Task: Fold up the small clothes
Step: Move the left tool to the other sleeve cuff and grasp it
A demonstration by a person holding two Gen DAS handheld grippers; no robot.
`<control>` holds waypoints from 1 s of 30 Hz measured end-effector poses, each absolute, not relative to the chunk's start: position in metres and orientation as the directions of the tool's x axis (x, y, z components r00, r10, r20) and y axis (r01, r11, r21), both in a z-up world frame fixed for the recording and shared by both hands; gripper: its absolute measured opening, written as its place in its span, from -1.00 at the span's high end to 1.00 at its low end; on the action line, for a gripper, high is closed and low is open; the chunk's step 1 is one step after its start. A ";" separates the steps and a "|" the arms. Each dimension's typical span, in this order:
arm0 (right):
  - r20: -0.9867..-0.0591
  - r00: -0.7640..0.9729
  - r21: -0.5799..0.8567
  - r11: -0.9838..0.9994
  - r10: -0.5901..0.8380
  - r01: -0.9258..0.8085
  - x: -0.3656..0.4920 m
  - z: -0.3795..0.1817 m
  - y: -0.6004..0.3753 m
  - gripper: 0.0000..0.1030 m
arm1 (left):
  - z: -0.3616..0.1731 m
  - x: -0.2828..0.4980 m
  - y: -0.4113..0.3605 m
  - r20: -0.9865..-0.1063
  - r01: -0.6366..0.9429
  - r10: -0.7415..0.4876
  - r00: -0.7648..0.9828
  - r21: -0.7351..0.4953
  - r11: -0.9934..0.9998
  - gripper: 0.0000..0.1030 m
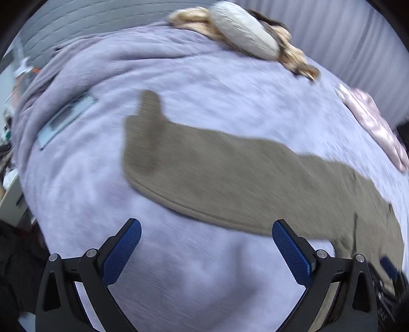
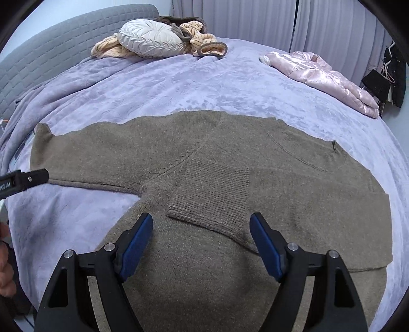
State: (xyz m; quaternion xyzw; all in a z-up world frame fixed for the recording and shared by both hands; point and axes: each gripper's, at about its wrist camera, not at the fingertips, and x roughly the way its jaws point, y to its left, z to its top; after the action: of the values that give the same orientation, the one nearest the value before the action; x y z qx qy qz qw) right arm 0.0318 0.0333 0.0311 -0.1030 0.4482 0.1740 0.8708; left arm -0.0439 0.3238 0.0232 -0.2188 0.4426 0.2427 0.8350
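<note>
A brown knitted sweater [image 2: 230, 184] lies flat on the lilac blanket [image 2: 143, 86]. Its right sleeve is folded across the chest, ribbed cuff [image 2: 212, 201] on top. Its left sleeve [image 1: 194, 166] stretches out over the blanket, blurred in the left wrist view. My right gripper [image 2: 202, 224] hovers open just above the folded cuff, holding nothing. My left gripper [image 1: 207, 229] is open over bare blanket beside the lower edge of the outstretched sleeve, holding nothing. Part of the left gripper [image 2: 25, 178] shows at the left edge of the right wrist view, near that sleeve's end.
At the head of the bed sit a grey-white round pillow [image 2: 150, 40] and peach and brown clothes [image 2: 199, 38]. A pink shiny jacket [image 2: 329, 79] lies at the far right. A grey quilted headboard [image 2: 51, 51] stands behind. Curtains [image 2: 306, 23] hang at the back. A pale blue flat item [image 1: 66, 117] lies on the blanket.
</note>
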 end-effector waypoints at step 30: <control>-0.852 0.494 -0.090 0.882 0.173 -0.463 0.013 0.020 0.073 -0.57 | -0.059 -0.049 0.525 -0.414 -0.380 -0.128 0.901 -0.898 0.222 -0.61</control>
State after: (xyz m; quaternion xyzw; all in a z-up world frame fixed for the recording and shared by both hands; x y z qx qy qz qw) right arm 0.0128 0.0727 0.0204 -0.1556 0.4668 0.1870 0.8503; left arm -0.0491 0.5249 -0.0590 -0.6180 0.2059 0.0835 0.7541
